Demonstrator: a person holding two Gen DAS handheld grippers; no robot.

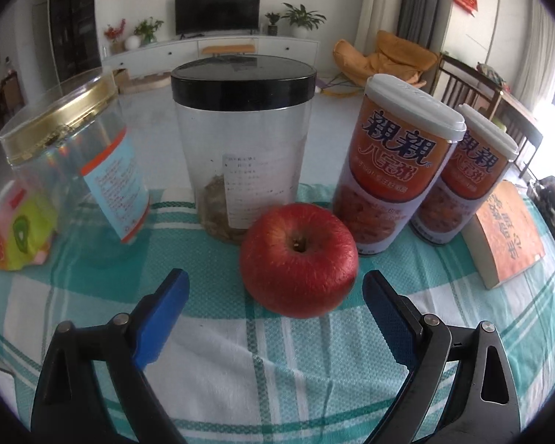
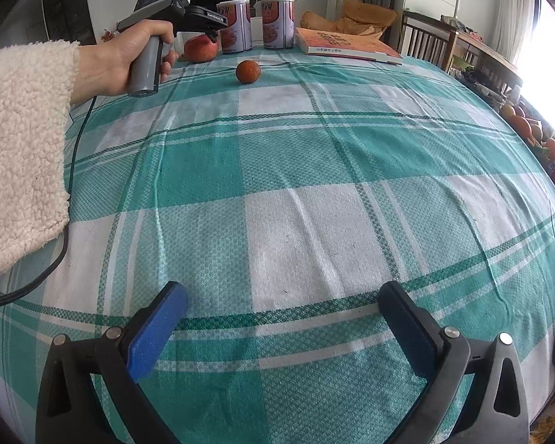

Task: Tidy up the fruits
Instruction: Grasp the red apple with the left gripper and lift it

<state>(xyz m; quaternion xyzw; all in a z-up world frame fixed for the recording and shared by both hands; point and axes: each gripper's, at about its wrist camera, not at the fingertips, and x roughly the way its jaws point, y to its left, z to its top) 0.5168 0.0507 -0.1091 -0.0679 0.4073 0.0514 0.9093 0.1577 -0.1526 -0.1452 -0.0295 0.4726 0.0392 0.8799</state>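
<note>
apple (image 1: 299,259) – 1 | orange (image 2: 247,71) – 1 | cans (image 1: 392,170) – 2 | jars (image 1: 242,140) – 2 | book (image 1: 507,233) – 1

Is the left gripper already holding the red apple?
No. The left gripper is open, with its blue fingers spread apart in front of the red apple, which sits on the checked tablecloth.

my left tool (image 1: 275,288) has open cloth up to the apple (image 1: 299,260); black-lidded jar (image 1: 242,140) and porridge can (image 1: 396,170) crowd close behind it.
</note>
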